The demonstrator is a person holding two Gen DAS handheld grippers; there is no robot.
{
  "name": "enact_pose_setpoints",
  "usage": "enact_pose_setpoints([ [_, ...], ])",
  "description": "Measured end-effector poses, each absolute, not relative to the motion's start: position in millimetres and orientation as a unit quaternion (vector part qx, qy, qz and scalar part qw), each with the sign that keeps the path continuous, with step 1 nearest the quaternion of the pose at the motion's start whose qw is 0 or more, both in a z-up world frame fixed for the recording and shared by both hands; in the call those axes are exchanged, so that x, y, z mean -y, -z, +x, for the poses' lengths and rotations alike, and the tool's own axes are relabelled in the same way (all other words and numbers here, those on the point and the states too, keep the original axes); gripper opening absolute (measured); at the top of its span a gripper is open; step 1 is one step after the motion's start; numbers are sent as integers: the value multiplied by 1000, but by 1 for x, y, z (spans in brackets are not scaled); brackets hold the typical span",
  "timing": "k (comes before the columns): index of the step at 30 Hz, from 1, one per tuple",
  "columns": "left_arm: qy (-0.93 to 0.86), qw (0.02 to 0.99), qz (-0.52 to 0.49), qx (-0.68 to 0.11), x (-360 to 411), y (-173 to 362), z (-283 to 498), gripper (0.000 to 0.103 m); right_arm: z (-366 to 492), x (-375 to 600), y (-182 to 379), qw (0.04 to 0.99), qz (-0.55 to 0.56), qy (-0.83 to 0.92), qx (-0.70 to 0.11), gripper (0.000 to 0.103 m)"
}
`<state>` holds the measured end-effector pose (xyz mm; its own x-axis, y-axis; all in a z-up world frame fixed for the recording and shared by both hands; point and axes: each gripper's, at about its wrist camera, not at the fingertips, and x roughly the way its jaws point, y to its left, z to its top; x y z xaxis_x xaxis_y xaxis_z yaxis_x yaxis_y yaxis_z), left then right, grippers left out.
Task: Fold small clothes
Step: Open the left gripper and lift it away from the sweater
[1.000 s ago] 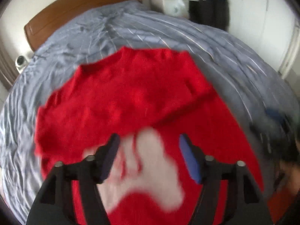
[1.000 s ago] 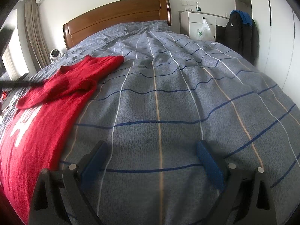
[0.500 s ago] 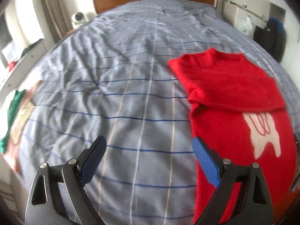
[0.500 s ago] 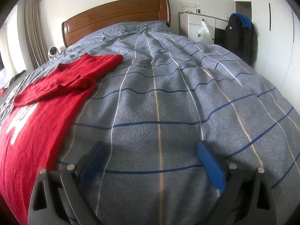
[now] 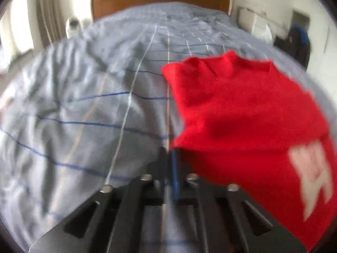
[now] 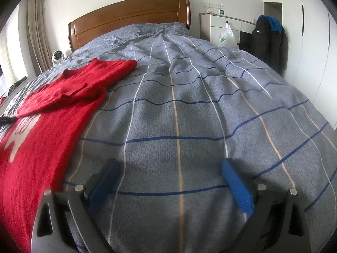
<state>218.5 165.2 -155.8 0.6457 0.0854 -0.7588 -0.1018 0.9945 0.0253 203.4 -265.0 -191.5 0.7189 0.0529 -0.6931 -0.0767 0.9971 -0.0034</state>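
Left wrist view shows the left tongs [image 5: 169, 158] pressed together, having just snapped closed, right at the near left corner of the red sweater [image 5: 248, 122]; blur hides whether any knit is caught between the pads. The sweater lies on the bed [image 5: 84, 109], and one sleeve is already folded across its chest, above the white print. In the right wrist view the right tongs [image 6: 170, 181] hang spread over bare striped bedcover, well apart from the sweater [image 6: 48, 122], holding nothing. I judge the fold to be at an early stage: one sleeve is in, while the other side, the body fold and the final tidy-up are yet to be done.
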Motion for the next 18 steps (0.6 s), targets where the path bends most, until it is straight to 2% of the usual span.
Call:
enact_pose_setpoints([
  [4,-46,904,-35,-424,-189,150,199,10,204,265,192,927,-16,-34,-373,96],
  [6,-38,900,-38,-433,-204,141,199,42,204,265,192,927,-16,-34,-373,96],
  [7,-40,901,-32,-431,-213,133,200,72,204,265,192,927,-17,-33,-373,96],
  [8,-50,907,-25,-418,-220,125,200,88,204,265,192,927,-17,-33,-372,96],
  [10,-63,918,-6,-391,-231,115,206,97,204,265,192,928,-18,-31,-371,96],
  [13,-51,920,15,-388,-242,114,230,97,203,264,192,929,-18,-29,-369,97],
  [15,-54,919,25,-389,-248,119,245,103,202,265,192,929,-15,-30,-368,97],
  [18,-63,889,34,-452,-261,157,262,103,202,266,192,929,-13,-30,-368,97],
])
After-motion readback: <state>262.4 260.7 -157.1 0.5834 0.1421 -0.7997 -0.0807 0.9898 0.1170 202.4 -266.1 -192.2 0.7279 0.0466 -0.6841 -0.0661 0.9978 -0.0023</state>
